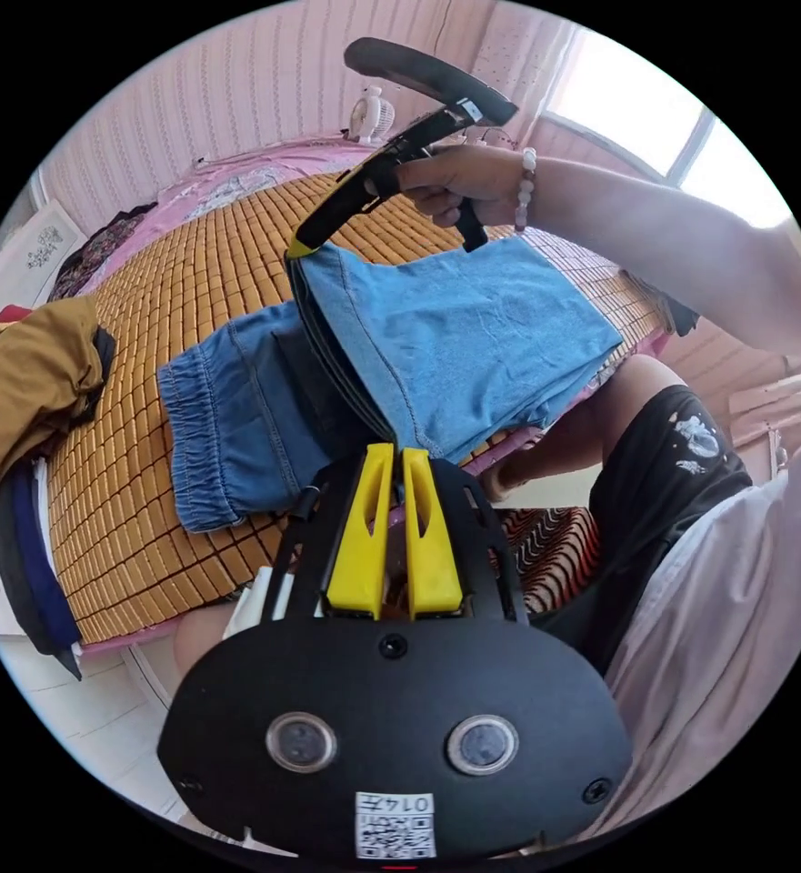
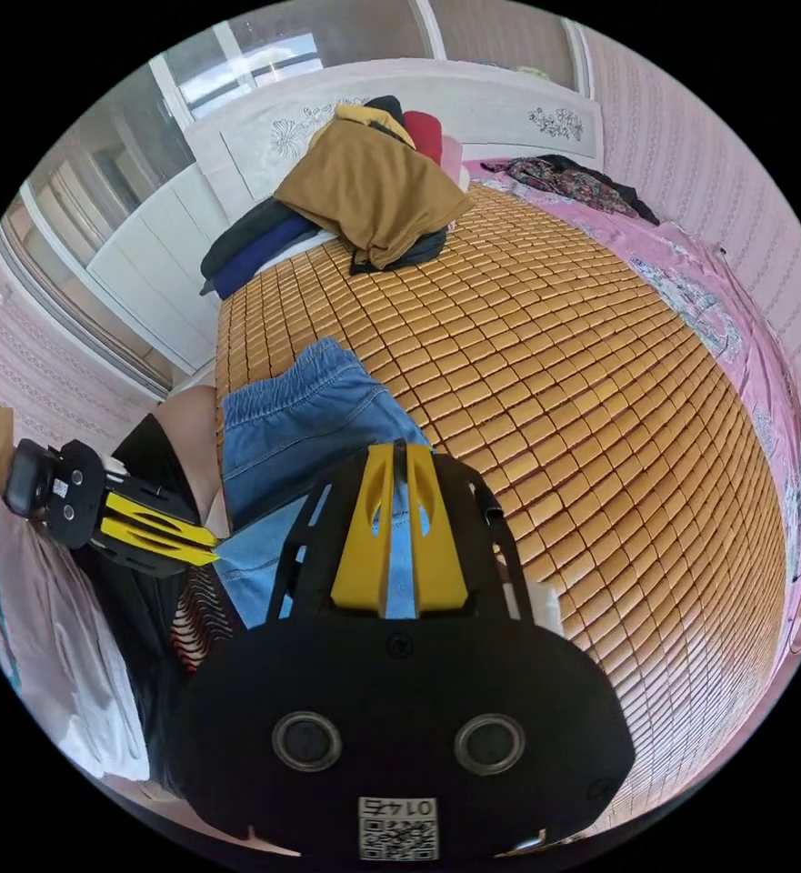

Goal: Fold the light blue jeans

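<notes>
Left gripper (image 1: 396, 452) and right gripper (image 2: 399, 447) each clamped an edge of the jeans (image 1: 455, 341); the folded layer was lifted above the mat (image 1: 200, 264); waistband lay flat.

R gripper (image 2: 398, 447) had jaws closed on the light blue jeans (image 2: 305, 427), which lay on the bamboo mat (image 2: 582, 382). L gripper (image 2: 205, 543) pinched the denim edge too. Mustard garment (image 2: 368, 186) sat piled by the headboard (image 2: 473, 105).
</notes>
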Motion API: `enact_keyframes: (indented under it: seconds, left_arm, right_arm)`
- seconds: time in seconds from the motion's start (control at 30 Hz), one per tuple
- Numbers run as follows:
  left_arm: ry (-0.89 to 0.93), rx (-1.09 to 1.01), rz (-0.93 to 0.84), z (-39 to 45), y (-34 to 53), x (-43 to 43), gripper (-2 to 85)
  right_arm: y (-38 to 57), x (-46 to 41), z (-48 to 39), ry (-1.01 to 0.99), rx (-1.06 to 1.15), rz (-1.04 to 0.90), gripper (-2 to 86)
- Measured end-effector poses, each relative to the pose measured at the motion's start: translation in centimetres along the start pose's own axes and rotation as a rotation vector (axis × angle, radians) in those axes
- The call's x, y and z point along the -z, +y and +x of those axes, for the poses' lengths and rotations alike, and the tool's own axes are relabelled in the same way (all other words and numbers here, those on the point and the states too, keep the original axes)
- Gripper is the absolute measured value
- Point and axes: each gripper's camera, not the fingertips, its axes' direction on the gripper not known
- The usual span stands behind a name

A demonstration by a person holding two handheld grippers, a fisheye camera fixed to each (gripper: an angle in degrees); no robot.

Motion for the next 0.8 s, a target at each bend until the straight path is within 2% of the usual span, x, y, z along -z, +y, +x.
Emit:
enact_keyframes:
  seconds: [0.1, 0.2, 0.27, 0.37, 0.43, 0.5, 0.63, 0.8]
  left_arm:
    - [0.075, 0.031, 0.145, -1.2, 0.5, 4.4, -0.6]
    - [0.032, 0.134, 0.263, -4.2, 1.9, 9.1, -0.4]
    - [-0.003, 0.21, 0.225, -6.8, 2.9, 9.7, -0.1]
    - [0.04, 0.376, 0.099, -11.7, 5.1, 6.8, 0.7]
    - [0.028, 0.531, 0.032, -14.6, 7.1, 5.1, 0.3]
    - [0.046, 0.592, 0.05, -15.5, 8.1, 5.3, 0.0]
    - [0.088, 0.475, 0.18, -13.4, 7.2, 5.7, -0.8]
    - [0.275, 0.22, 0.128, -7.1, 1.8, 0.7, -1.0]
  right_arm:
    - [0.2, 3.9, 0.0, 0.013, 0.023, 0.089, 0.4]
    - [-1.9, 7.7, -0.4, 0.006, 0.037, 0.223, 0.8]
    - [-4.3, 8.3, -1.1, -0.061, 0.063, 0.269, 1.5]
    - [-8.7, 4.3, -1.9, -0.152, 0.05, 0.216, 4.1]
    - [-9.7, 0.7, -1.7, -0.117, -0.001, 0.129, 4.8]
    - [-8.1, -0.8, -1.1, -0.084, -0.059, 0.089, 5.0]
    - [-1.6, 0.8, 0.9, -0.032, -0.147, 0.092, 3.2]
    - [10.4, 2.3, 2.2, 0.066, -0.385, -0.064, 0.4]
